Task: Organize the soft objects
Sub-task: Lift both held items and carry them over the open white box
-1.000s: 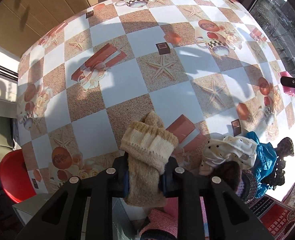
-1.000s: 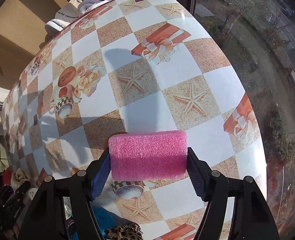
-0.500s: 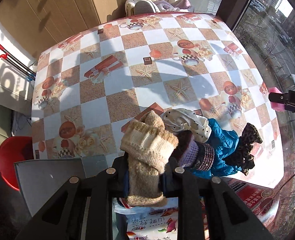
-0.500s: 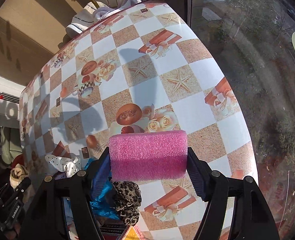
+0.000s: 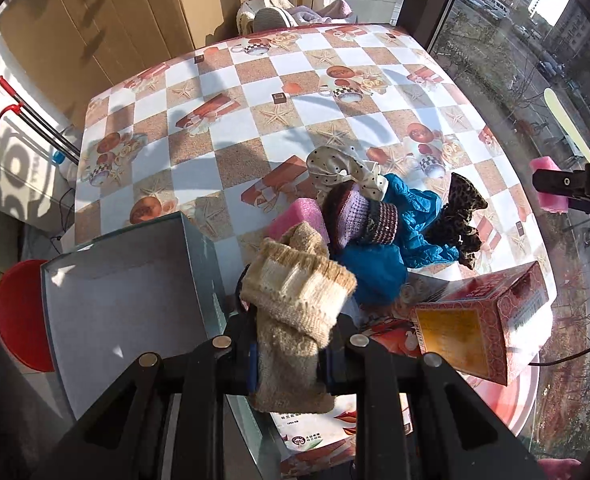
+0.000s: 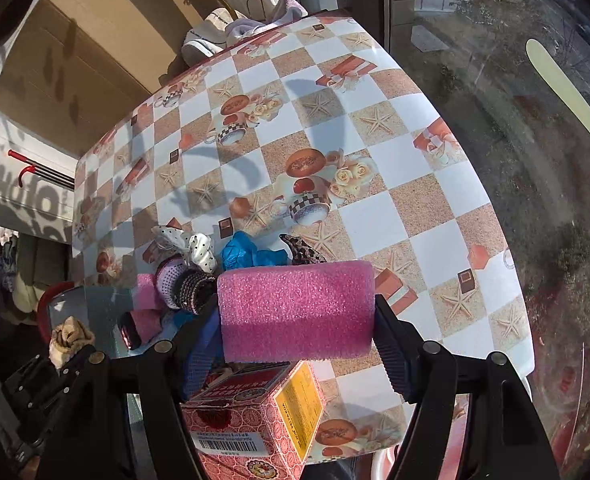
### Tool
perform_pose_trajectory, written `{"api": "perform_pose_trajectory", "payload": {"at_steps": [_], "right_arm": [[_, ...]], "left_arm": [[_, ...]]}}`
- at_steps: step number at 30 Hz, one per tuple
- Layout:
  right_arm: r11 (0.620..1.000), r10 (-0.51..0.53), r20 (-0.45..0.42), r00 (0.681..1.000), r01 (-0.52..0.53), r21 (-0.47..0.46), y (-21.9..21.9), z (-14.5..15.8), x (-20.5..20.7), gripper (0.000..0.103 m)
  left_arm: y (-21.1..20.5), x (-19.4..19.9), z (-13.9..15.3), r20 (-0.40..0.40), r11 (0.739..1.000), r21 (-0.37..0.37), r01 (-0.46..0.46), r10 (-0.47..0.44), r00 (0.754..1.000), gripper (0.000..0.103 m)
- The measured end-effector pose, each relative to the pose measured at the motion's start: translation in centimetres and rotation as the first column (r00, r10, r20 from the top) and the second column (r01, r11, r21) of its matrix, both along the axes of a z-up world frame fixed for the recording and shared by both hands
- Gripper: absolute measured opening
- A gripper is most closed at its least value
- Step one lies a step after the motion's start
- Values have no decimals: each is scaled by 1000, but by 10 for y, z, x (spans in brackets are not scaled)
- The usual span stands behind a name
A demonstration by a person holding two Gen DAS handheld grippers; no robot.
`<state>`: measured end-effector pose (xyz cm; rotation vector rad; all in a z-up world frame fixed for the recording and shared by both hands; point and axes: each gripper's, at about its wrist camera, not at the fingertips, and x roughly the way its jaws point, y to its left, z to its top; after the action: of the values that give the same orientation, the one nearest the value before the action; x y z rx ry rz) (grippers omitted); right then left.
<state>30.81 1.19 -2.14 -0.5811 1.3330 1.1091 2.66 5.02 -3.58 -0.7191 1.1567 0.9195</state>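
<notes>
My left gripper (image 5: pixel 289 360) is shut on a beige knitted sock (image 5: pixel 295 300) and holds it above the near edge of the grey box (image 5: pixel 127 304). My right gripper (image 6: pixel 297 324) is shut on a pink foam block (image 6: pixel 295 312), held above the table's near side; it also shows at the right edge of the left wrist view (image 5: pixel 549 184). A pile of soft things lies on the table: a polka-dot cloth (image 5: pixel 335 168), a striped knit piece (image 5: pixel 367 216), blue fabric (image 5: pixel 387 256), a leopard-print piece (image 5: pixel 461 216) and a second pink foam block (image 5: pixel 299 216).
The checkered tablecloth (image 5: pixel 263 120) covers the table. A red patterned carton (image 5: pixel 483 320) lies at the near right edge. A red stool (image 5: pixel 19 316) stands left of the table. Cardboard sheets (image 5: pixel 107 24) lean behind it. Windows run along the right side.
Both grippers have pulled back and up from the table with their loads still held. The grey box, the red carton and the whole pile have come into view.
</notes>
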Motion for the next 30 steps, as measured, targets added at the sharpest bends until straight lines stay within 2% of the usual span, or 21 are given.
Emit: {"api": "perform_pose_trajectory", "payload": {"at_steps": [13,23,30], "right_arm": [[992,111,81,991,-115,46,-32,46,-105,72],[965,261,27,965,-262,7,-56,34,-197,72],[941,338,20,941,-339,18,-60,33,-240,72]], "left_arm": [[-40,-77,17,23,999,25,-22,22,999,25],[-60,-125,11,18,997,10,-80,80,997,25],[-72,-152,9,14,994,14,-107,106,994,25]]}}
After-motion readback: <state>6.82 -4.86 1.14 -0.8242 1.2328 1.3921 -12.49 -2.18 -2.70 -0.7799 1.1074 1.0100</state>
